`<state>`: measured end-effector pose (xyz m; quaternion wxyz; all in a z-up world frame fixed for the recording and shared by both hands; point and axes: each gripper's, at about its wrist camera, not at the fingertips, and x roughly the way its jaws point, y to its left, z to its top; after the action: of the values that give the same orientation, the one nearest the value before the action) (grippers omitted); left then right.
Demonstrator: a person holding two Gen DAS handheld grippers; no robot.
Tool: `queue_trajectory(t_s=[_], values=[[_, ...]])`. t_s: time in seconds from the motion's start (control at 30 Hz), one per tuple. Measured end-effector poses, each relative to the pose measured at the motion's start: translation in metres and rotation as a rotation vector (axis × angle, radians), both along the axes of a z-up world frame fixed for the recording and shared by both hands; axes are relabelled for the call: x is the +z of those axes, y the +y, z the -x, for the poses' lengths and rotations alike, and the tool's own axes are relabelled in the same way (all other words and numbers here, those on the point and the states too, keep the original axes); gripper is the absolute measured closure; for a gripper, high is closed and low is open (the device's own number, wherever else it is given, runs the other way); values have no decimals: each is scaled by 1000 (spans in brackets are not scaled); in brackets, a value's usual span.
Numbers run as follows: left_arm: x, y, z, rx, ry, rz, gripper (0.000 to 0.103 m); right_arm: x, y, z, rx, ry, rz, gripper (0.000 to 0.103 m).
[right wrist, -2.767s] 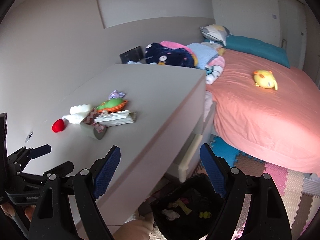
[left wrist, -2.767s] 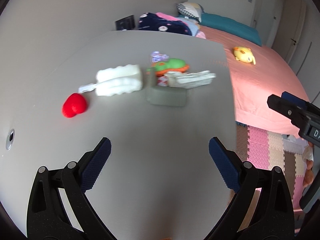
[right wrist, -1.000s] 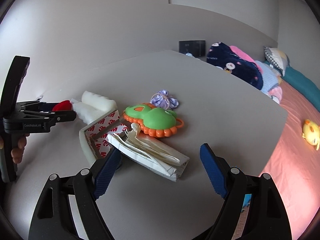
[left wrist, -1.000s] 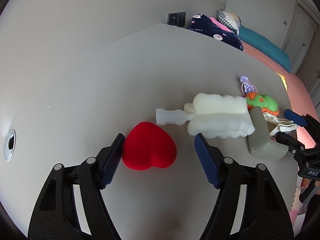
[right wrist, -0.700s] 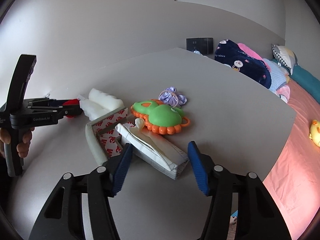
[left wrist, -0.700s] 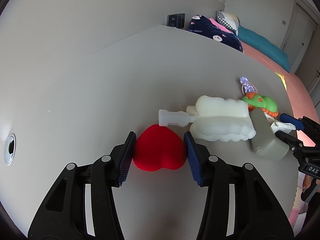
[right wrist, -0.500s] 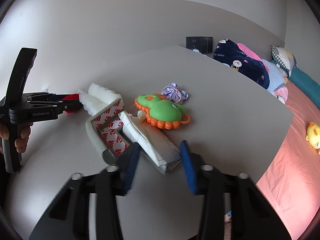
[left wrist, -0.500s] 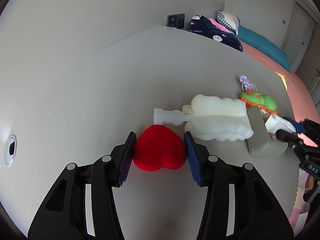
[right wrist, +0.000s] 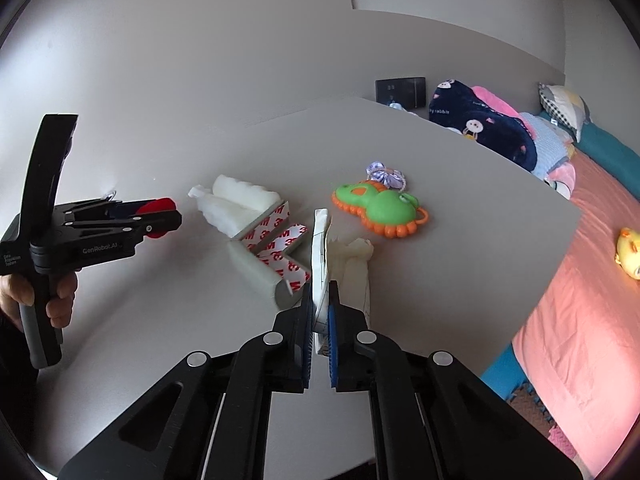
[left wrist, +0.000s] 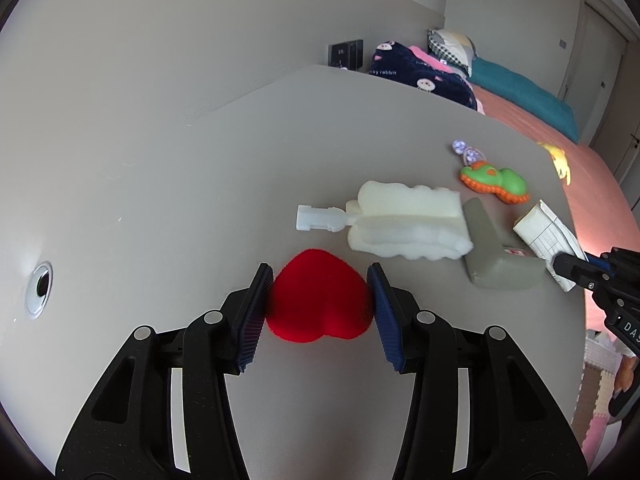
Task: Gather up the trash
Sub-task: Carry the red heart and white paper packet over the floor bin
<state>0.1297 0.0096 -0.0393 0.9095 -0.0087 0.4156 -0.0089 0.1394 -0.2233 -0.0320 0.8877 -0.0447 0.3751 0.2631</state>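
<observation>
My left gripper (left wrist: pixel 318 294) is shut on a red heart-shaped sponge (left wrist: pixel 318 302), seen also in the right wrist view (right wrist: pixel 158 206), held just over the grey table (left wrist: pixel 160 184). My right gripper (right wrist: pixel 319 322) is shut on a crumpled white paper carton (right wrist: pixel 320 256), tilted up on edge; it also shows in the left wrist view (left wrist: pixel 544 228). A white foam brush head (left wrist: pixel 404 220) with a plastic stub lies beyond the heart. A grey L-shaped foam corner guard with red-printed tape (right wrist: pixel 272 252) lies between foam and carton.
A green and orange foot-shaped toy (right wrist: pixel 378 208) and a small purple hair tie (right wrist: pixel 384 174) lie farther back on the table. A bed with a pink sheet (right wrist: pixel 580 280), clothes and a yellow plush toy (right wrist: pixel 630 252) stands to the right. A cable hole (left wrist: pixel 38 288) sits at the table's left.
My left gripper closed on the red heart. My right gripper closed on the paper carton, which tilted up onto its edge and pulled away from the corner guard.
</observation>
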Motion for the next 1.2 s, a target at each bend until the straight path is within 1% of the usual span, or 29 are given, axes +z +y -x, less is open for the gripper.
queue_trajectory(t_s=[0.17,0.43,0.67,0.97,1.2], values=[[7,-3,16,14,-11,7,55,9,-3,14,-33,-11,-9,96],[21,-16,43,-17,-51,11,55,28,-5,41,-50,-56,-18,96],[32,-33,63,-54,-79,6,55,39,-13,67,-62,-77,-37,96],[40,-59,87,-106,-104,-5,55,45,-32,94,-101,-102,-51,96],[38,-82,94,-149,-106,4,55,48,-54,111,-146,-115,-55,96]])
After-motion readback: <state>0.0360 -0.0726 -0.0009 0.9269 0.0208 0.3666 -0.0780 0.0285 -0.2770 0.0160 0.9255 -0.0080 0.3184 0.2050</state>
